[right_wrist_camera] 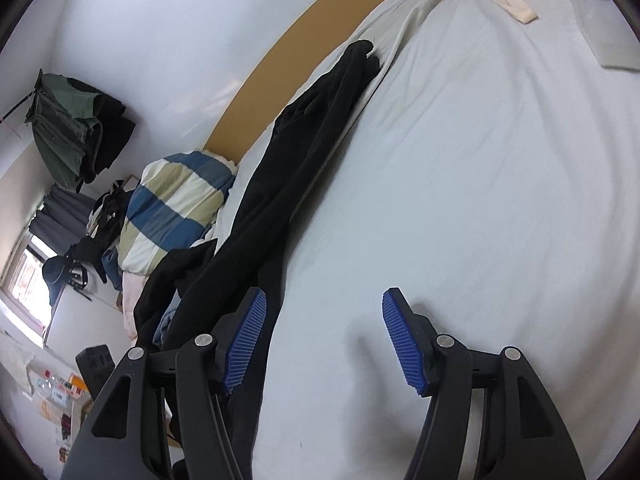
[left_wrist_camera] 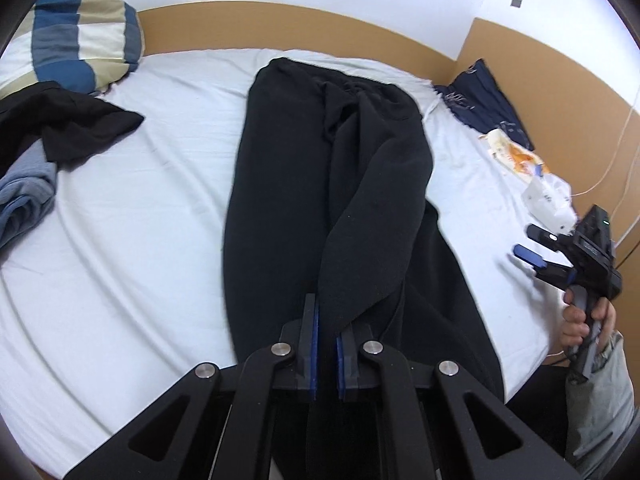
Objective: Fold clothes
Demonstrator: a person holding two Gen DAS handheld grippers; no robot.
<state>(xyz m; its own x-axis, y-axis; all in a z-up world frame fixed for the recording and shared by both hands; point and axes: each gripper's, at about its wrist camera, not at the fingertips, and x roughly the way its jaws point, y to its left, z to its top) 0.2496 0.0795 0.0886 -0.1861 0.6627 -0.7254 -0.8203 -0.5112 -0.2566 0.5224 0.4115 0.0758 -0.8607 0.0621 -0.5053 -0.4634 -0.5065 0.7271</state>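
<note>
— Left wrist view first: what are the jaws doing?

— The left gripper is clenched on a fold of the black trousers; the cloth runs out from between its blue pads toward one o'clock, lifted and draped over the rest of the garment.

— And the other one?

— The right gripper is released, jaws wide apart, nothing between them but the white bed sheet. In the left wrist view you see it at three o'clock, in the person's hand, fingers wrapped round the grip, a grey sleeve below, its fingers pointing toward nine o'clock, at the trousers, but apart from them.

— How do the trousers lie?

— Stretched out on the sheet, long axis running from six to twelve o'clock in the left wrist view, the bunched far end near the brown headboard. In the right wrist view they slant from seven toward one o'clock, passing just beside the left pad.

— Around them?

— A striped pillow at ten o'clock, a black garment over a blue one at nine, a navy garment and wrappers at two.
</note>
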